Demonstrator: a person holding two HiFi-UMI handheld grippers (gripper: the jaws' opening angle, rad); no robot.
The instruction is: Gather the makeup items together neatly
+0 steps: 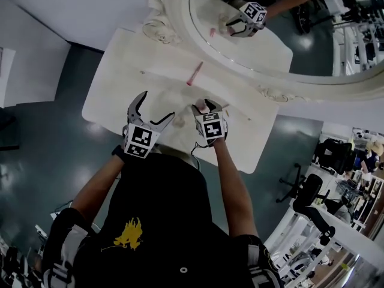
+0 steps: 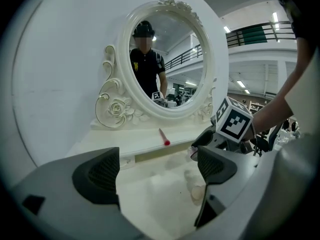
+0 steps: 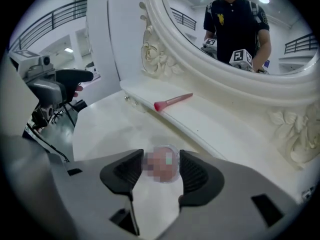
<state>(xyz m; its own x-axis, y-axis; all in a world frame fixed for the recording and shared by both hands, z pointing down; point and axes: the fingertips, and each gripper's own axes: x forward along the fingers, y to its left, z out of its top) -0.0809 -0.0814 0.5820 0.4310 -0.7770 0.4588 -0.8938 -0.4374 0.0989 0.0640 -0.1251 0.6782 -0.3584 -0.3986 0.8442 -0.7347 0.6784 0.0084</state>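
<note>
From the head view I am holding my left gripper (image 1: 157, 105) over the white desk (image 1: 120, 71) with its jaws spread wide and nothing between them, while my right gripper (image 1: 204, 108) just beside it is pinching a small round pot (image 1: 203, 106). A pink-tipped brush (image 1: 194, 74) is lying well apart on the raised ledge under the mirror (image 1: 180, 23). In the left gripper view my left gripper (image 2: 157, 171) is showing only bare desktop between its pads. A pale round piece (image 2: 197, 193) is sitting on the desk near the right-hand jaw – too faint for me to name – and the brush (image 2: 163, 136) is resting slantwise on the ledge beyond. In the right gripper view my right gripper (image 3: 162, 166) is closing at a middling width on the pot (image 3: 169, 158), one pad on each side of its round wall. It is looking light, rigid and smooth, with a clear lid – so I am judging it slippery and liable to twist or pop out if squeezed off-centre. Gripping straight across its widest part seems safest, with gentle pressure. The brush (image 3: 172, 101) is looking thin and light. I am expecting it to roll, so mid-handle is where I would be taking it.
</note>
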